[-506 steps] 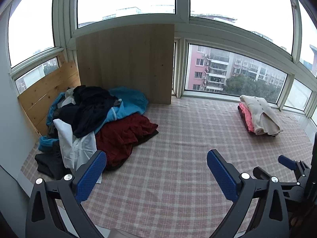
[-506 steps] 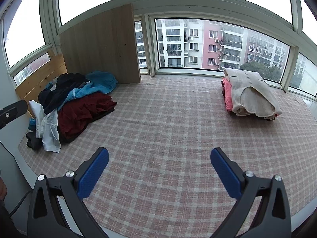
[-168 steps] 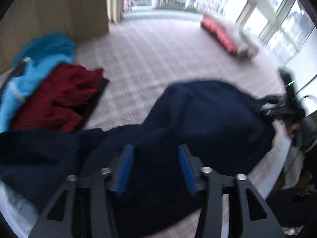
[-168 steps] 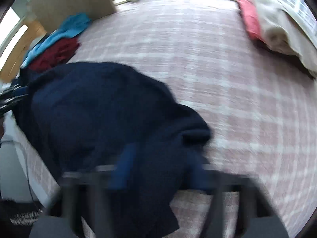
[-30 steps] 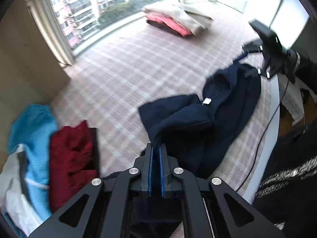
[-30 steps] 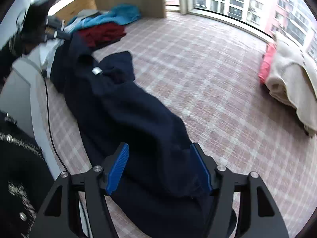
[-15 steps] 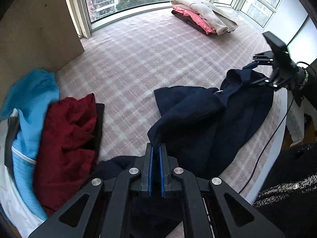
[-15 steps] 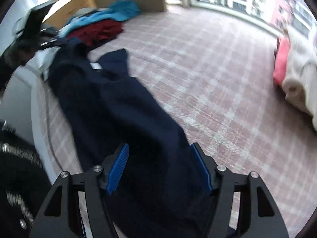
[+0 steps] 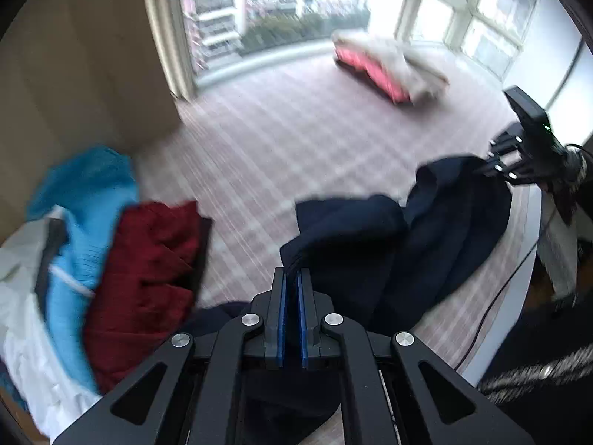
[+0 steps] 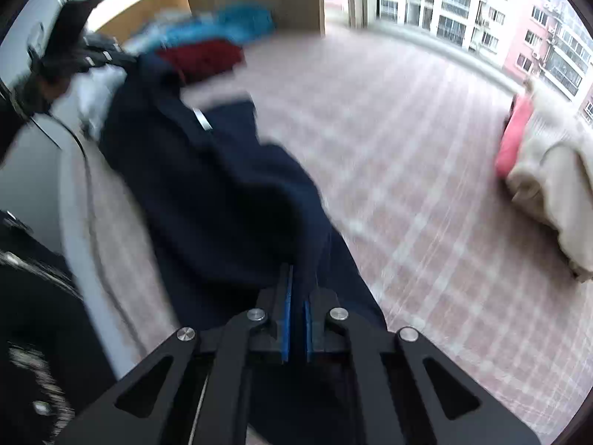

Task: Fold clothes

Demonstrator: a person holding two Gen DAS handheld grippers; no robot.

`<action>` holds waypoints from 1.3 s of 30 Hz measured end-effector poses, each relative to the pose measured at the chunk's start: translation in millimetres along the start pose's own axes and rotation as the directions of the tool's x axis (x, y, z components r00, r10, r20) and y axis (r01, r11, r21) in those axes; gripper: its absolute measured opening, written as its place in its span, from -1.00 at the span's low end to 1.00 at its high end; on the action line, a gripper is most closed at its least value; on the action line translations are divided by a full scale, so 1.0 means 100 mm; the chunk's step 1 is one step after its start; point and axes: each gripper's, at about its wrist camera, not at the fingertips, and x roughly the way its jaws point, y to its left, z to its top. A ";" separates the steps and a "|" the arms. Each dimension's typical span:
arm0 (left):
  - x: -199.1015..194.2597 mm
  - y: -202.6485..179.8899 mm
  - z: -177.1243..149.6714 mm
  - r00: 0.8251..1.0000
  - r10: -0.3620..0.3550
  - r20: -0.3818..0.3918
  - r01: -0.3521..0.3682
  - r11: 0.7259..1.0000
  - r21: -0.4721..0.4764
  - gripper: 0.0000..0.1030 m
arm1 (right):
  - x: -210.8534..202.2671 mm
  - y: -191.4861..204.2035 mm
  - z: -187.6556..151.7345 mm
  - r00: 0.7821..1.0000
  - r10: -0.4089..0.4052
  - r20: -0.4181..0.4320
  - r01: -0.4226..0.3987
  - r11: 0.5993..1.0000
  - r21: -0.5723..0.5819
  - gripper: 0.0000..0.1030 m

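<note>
Surface: pink-checked cloth-covered surface (image 9: 333, 141) by windows.
Garment: dark navy fabric garment (image 9: 389, 244), stretched between both grips, likely for spreading flat.
Left hand-held gripper (image 9: 291, 278): pinching garment's edge.
Right hand-held gripper (image 10: 295, 293): pinching opposite end.

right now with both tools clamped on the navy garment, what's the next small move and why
Probably draw the two tools apart and lower the navy garment flat onto the plaid cloth. The left tool and right tool each pinch it, yet it hangs bunched between them, too crumpled to fold.
</note>
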 end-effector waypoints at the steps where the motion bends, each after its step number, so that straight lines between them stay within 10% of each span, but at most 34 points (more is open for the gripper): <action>1: -0.12 -0.03 0.01 0.999 0.011 0.031 -0.011 1.000 -0.005 -0.91 | -0.17 0.03 0.05 0.999 0.015 0.046 -0.015 1.000 0.002 -0.91; 8: -0.70 -0.02 0.00 0.973 0.124 0.194 -0.114 0.992 -0.061 -0.91 | -0.60 0.18 0.19 0.964 -0.201 0.176 0.206 0.979 -0.007 -0.92; 13: -1.15 0.01 0.27 0.929 0.249 0.273 -0.234 0.968 -0.086 -0.91 | -1.28 0.30 0.73 0.869 -0.341 0.359 0.348 0.936 0.049 -0.93; 18: -2.43 -0.07 0.83 0.791 0.392 0.471 -0.393 0.914 -0.101 -0.91 | -2.61 0.61 1.46 0.714 -0.430 0.553 0.465 0.881 0.086 -0.93; 23: -3.69 -0.39 1.09 0.604 0.489 0.629 -0.516 0.842 -0.158 -0.91 | -3.93 1.33 1.78 0.537 -0.468 0.702 0.585 0.806 0.090 -0.93; 27: -4.23 -0.71 0.99 0.508 0.517 0.689 -0.565 0.803 -0.186 -0.91 | -4.64 1.86 1.77 0.421 -0.492 0.762 0.652 0.748 0.122 -0.93; 35: -5.28 -1.35 0.81 0.301 0.545 0.783 -0.646 0.721 -0.253 -0.91 | -5.48 2.57 1.37 0.255 -0.521 0.814 0.712 0.671 0.207 -0.93; 39: -5.49 -1.65 0.75 0.258 0.544 0.799 -0.672 0.694 -0.256 -0.90 | -5.70 2.74 1.13 0.193 -0.536 0.822 0.725 0.642 0.249 -0.93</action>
